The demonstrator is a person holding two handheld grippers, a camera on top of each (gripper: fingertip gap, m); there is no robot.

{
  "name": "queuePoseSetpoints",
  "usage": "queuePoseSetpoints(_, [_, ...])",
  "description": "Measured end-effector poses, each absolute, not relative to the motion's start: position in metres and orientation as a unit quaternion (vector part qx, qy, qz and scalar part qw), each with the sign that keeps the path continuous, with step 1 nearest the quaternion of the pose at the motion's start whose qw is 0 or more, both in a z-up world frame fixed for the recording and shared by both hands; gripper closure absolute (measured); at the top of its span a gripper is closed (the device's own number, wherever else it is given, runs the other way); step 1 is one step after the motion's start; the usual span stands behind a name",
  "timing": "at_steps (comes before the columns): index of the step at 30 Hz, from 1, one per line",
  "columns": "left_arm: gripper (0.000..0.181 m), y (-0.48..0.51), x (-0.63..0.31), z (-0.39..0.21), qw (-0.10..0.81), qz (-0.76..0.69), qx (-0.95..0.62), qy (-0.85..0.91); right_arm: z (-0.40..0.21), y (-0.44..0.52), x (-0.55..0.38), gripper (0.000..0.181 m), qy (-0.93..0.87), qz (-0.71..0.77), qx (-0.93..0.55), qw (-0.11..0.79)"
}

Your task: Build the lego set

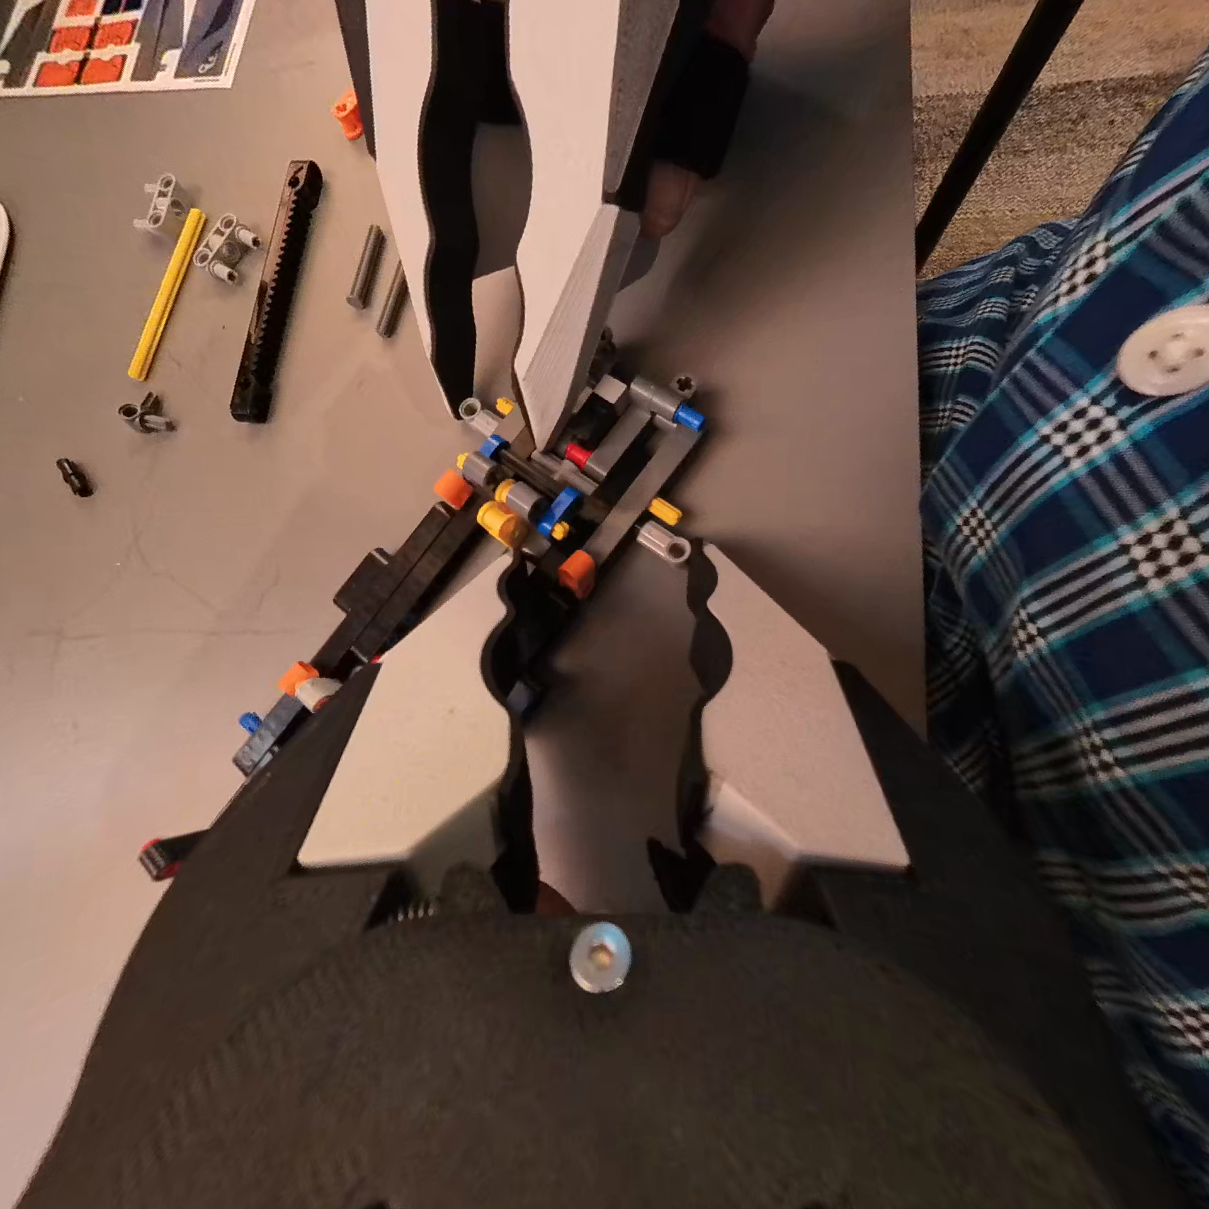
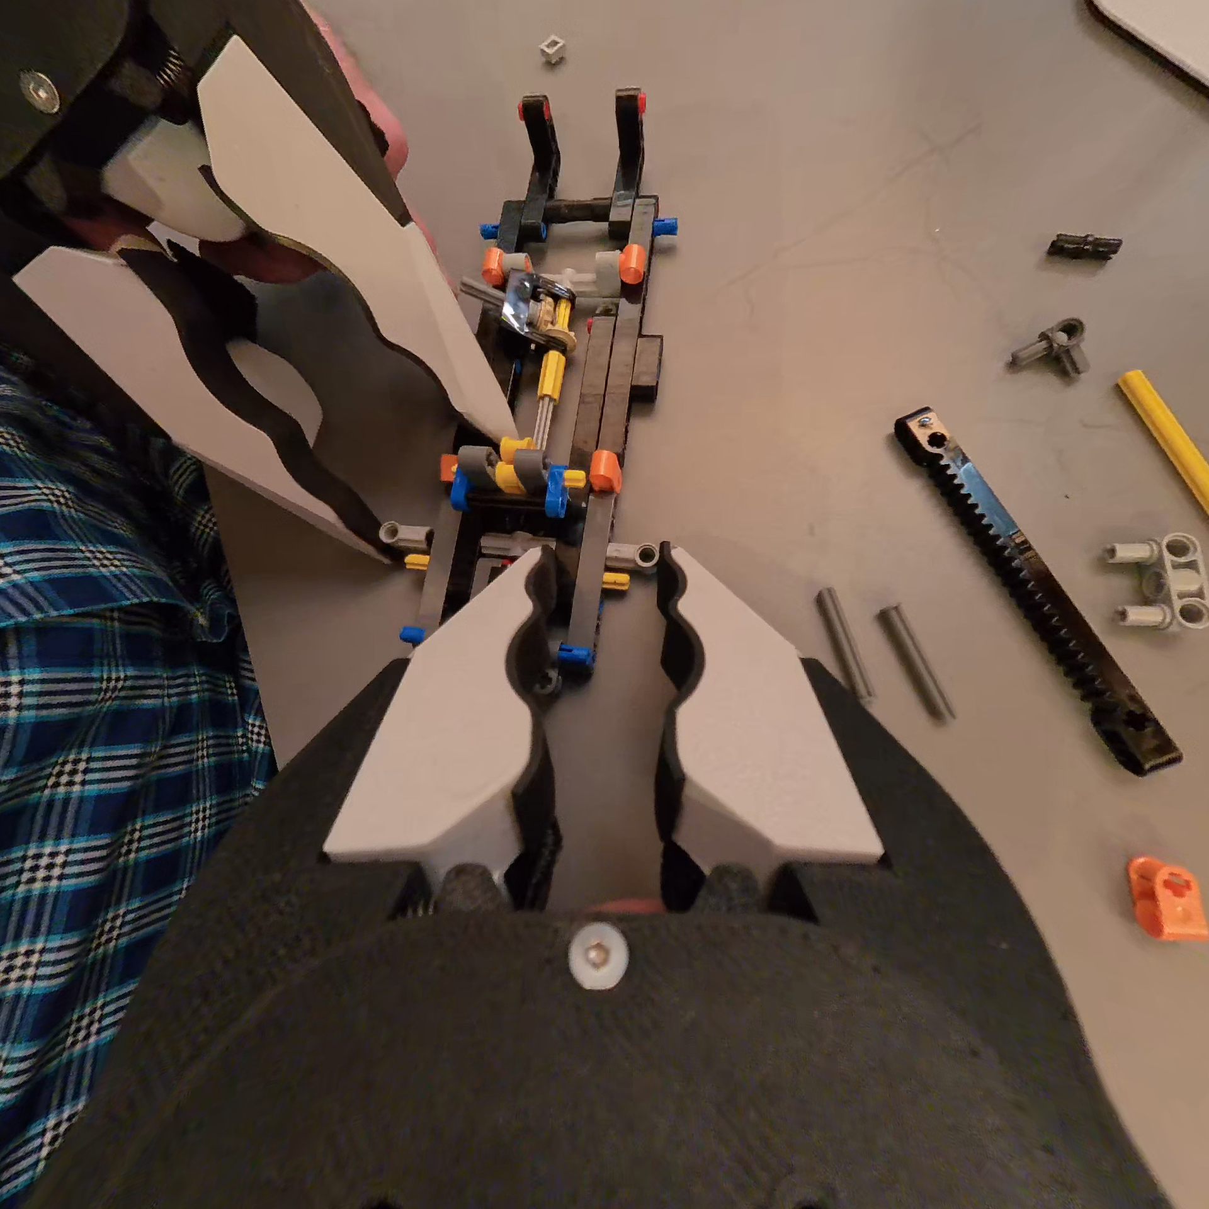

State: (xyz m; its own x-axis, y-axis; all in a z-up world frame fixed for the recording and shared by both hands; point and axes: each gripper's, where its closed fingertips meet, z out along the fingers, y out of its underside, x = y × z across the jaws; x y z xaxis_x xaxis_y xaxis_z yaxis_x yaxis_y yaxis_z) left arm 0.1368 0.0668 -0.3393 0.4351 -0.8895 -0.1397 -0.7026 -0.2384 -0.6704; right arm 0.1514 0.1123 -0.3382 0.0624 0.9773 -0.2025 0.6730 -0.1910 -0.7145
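Both tongs gape at the lego frame (image 2: pixel 576 405); only the right view shows its forked end.

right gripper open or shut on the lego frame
Open: in the right wrist view the right gripper shows a clear gap, fingers straddling the lego frame's grey beam.

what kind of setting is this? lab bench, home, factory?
Probably a home or office hobby table, not a factory: a plain grey tabletop with loose parts around a half-built lego chassis, a printed sheet at its corner, and carpet-like floor beyond the edge.
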Motion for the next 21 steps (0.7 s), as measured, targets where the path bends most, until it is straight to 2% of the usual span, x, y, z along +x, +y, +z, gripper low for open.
queuePoseSetpoints(21, [0.136,0.0686,0.1360,-0.3391,0.338,-0.130,-0.782,0.508,-0.3374,0.1127,0.1510,0.152,-0.591,0.341,-0.696,0.224])
